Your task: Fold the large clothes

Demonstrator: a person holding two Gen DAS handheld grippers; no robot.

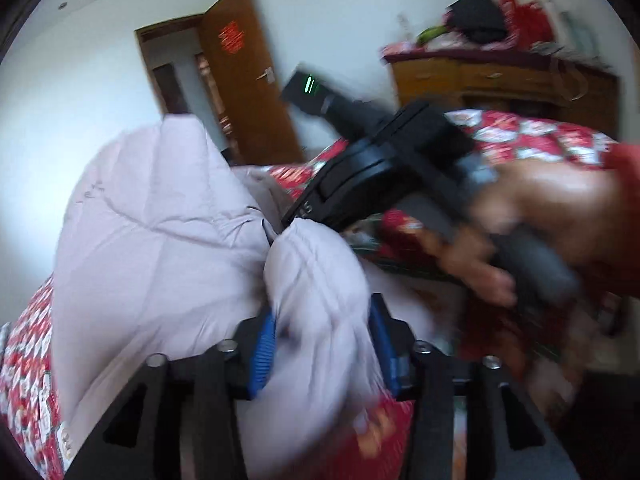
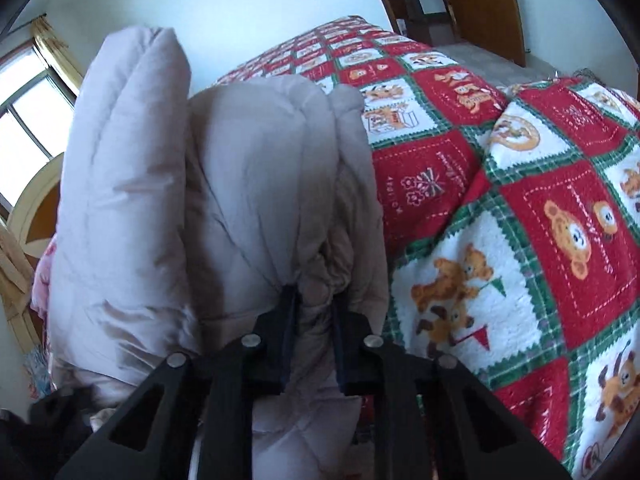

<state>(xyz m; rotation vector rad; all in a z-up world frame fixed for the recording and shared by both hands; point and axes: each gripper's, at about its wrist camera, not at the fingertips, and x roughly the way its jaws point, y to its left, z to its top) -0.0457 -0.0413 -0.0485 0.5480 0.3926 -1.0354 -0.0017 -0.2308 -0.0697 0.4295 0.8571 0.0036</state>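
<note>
Right gripper [image 2: 314,300] clamps a bunched fold of the pale puffer coat [image 2: 248,184] at lower centre; left gripper [image 1: 322,344] straddles coat fabric, pad contact unclear through blur.

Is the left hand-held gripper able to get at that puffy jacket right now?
Probably yes: the left hand-held gripper already has a fold of the puffy jacket between its blue pads, and nothing blocks it.
</note>
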